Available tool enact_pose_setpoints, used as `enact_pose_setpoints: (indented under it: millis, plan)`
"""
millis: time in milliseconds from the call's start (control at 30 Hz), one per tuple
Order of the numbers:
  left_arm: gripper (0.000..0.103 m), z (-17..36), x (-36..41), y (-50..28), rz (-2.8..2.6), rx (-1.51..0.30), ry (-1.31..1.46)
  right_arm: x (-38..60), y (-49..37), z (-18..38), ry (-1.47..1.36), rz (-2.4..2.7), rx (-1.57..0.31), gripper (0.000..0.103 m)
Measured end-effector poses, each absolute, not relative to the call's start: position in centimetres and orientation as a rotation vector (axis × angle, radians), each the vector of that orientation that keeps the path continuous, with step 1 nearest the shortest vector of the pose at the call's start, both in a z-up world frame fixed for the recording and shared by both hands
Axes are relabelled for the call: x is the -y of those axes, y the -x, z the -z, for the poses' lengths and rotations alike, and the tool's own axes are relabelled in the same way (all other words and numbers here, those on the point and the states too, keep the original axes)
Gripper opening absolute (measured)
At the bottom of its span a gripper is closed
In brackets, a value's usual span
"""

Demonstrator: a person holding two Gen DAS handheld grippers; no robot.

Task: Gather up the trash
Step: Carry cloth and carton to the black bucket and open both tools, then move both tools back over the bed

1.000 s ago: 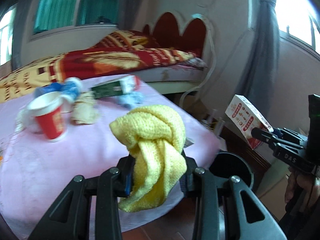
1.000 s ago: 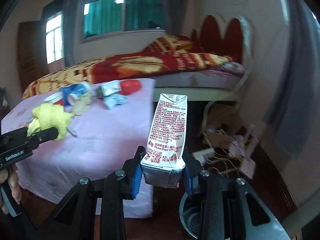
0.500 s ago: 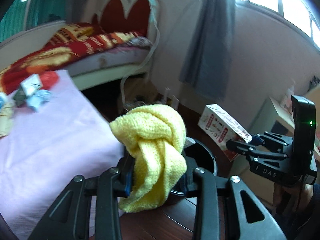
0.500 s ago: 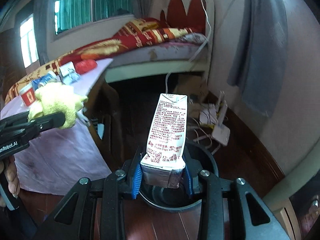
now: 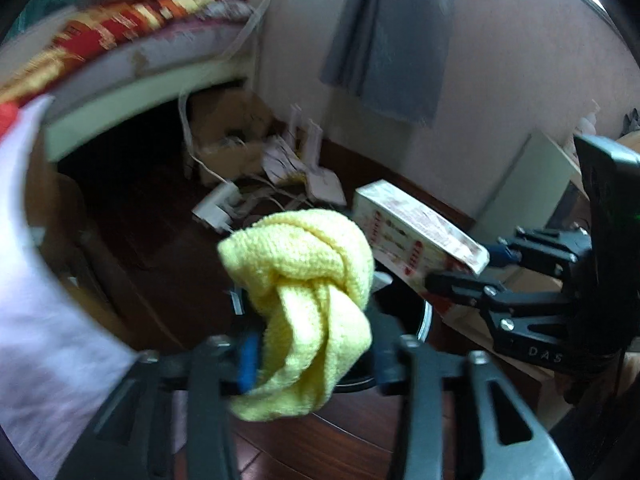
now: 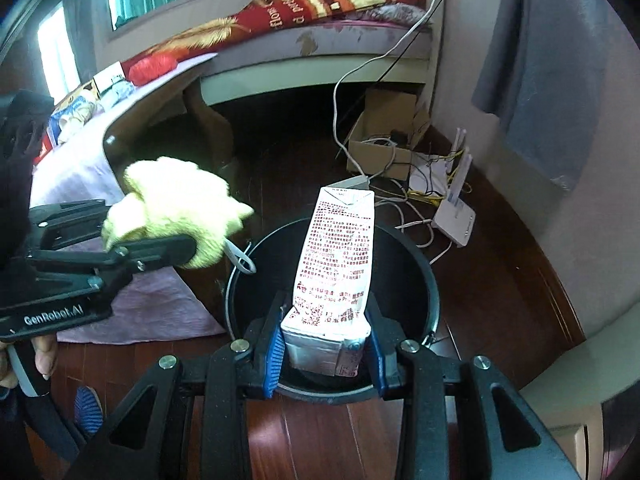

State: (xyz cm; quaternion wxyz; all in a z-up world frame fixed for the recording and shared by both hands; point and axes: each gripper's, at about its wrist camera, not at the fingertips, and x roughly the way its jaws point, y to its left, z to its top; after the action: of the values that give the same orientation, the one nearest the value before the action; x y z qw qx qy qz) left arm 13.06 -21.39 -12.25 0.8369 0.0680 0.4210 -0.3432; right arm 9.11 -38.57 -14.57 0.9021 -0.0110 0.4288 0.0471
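Observation:
My left gripper (image 5: 310, 356) is shut on a knotted yellow cloth (image 5: 304, 288), also seen in the right wrist view (image 6: 172, 204), held beside the left rim of a black trash bin (image 6: 416, 264). My right gripper (image 6: 326, 354) is shut on a white milk carton with red print (image 6: 336, 264) and holds it upright over the bin's opening. In the left wrist view the carton (image 5: 416, 232) sits to the right, and the bin (image 5: 424, 316) is mostly hidden behind the cloth.
A table with a pink cloth (image 6: 80, 168) stands at the left, with several more bits of trash (image 6: 112, 84) on it. A bed (image 6: 320, 20) is behind. A cardboard box (image 6: 384, 132), cables and a white router (image 6: 456, 216) lie on the dark wood floor.
Both grippers have swung away from the table and down towards the bin. The carton now hangs over the bin's opening and the cloth is at its left rim. Both grips are unchanged.

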Motion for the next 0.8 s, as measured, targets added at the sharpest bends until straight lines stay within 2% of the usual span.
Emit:
enact_pose_setpoints:
  millis: [33,67,133,200,267,800]
  plan:
    - [0.082,12.8,21.6,-13.3,0.712,-0.904,-0.142,39.1,-9.6,15.1,0.029,-0.060,-0.907,0.061]
    - [0.088,13.1,21.6,-13.4,0.686,-0.907,-0.150,39.9,-9.8,15.5,0.013,-0.026,-0.917,0.083]
    - [0.096,12.8,21.1,-13.4,0.656,-0.899,-0.139,41.2,-9.9,15.3,-0.038,0.018,-0.915,0.086]
    - [0.101,12.2,20.5,-13.1,0.607,-0.869,-0.128,41.9,-9.5,14.4,-0.052,0.062,-0.889,0.090]
    - [0.102,11.6,19.9,-12.7,0.578,-0.840,-0.127,42.1,-9.2,13.6,-0.050,0.092,-0.862,0.102]
    - [0.102,7.6,17.7,-11.1,0.427,-0.744,-0.144,38.5,-8.5,10.2,-0.001,0.089,-0.810,0.103]
